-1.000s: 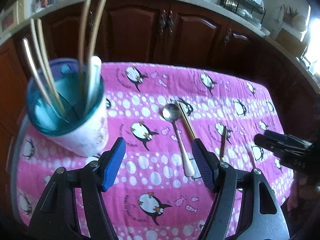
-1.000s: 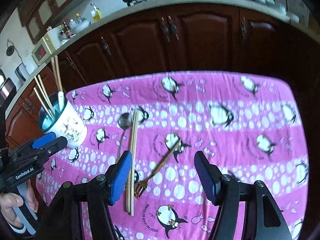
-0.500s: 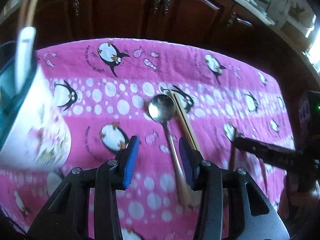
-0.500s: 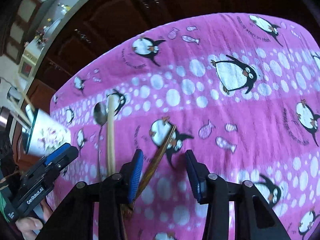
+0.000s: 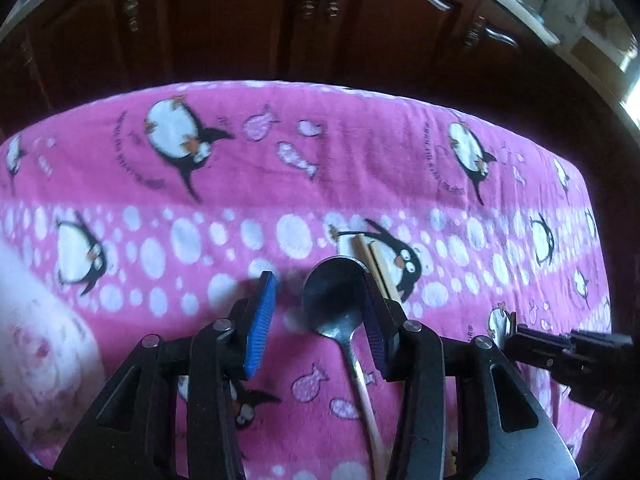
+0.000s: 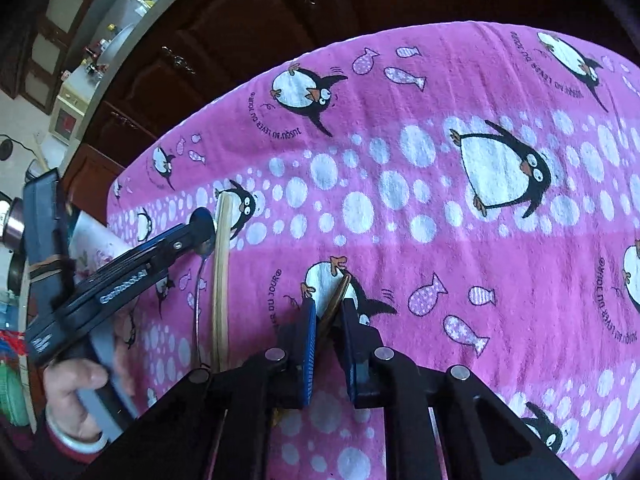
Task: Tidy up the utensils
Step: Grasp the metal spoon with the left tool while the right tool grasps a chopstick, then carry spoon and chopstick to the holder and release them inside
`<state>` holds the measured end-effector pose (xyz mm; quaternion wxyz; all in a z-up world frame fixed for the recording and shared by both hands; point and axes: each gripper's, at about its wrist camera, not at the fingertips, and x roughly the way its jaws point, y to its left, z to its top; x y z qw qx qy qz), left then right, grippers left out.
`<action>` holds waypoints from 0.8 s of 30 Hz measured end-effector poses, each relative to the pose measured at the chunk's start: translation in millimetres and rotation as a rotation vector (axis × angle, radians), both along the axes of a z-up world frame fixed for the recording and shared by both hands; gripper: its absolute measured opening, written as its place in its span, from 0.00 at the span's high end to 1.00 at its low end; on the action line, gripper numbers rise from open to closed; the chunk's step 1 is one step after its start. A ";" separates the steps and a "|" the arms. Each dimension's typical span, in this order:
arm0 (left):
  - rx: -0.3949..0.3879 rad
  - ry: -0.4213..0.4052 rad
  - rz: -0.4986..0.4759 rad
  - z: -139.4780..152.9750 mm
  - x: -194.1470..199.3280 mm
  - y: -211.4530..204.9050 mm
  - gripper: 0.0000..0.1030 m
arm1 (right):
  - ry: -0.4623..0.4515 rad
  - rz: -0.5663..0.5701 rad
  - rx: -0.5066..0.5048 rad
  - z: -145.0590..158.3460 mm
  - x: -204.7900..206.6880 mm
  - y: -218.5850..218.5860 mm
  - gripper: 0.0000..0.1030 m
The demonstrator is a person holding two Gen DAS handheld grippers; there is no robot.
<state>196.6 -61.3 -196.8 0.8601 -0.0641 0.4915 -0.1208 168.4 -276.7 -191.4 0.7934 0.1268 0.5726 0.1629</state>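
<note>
Left wrist view: a pink penguin-print cloth (image 5: 224,192) covers the worktop before dark wooden cabinets (image 5: 248,20). The left hand-held gripper (image 5: 316,312) stands wide around a metal spoon (image 5: 340,320).

Right wrist view: the right hand-held gripper (image 6: 329,320) is narrowed on a brown-handled fork (image 6: 336,298); pale chopsticks (image 6: 222,272) lie alongside the spoon.

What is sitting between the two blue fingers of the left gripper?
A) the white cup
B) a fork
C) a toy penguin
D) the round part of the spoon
D: in the left wrist view the spoon lies on the pink cloth, its round bowl between the open fingers of the left gripper, not squeezed yet.
</note>
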 end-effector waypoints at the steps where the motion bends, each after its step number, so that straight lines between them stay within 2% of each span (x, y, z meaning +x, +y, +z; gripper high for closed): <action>1: -0.007 0.001 -0.013 -0.5 0.5 -1.1 0.78 | 0.004 -0.001 0.007 -0.2 -0.6 -2.7 0.89; 5: -0.039 -0.010 -0.033 3.1 -2.8 -3.3 0.95 | 0.003 0.004 0.017 1.2 0.2 -5.1 0.90; 7: -0.064 -0.013 -0.047 8.3 -9.9 -1.4 0.99 | -0.008 0.011 0.025 4.9 -0.8 -0.7 0.91; 14: -0.087 -0.050 -0.057 29.1 -50.7 11.6 0.99 | -0.103 0.037 0.028 46.6 -18.7 -1.2 0.93; 24: -0.137 -0.197 0.002 105.3 -114.8 67.4 0.99 | -0.266 0.086 0.046 118.8 -51.1 14.5 0.94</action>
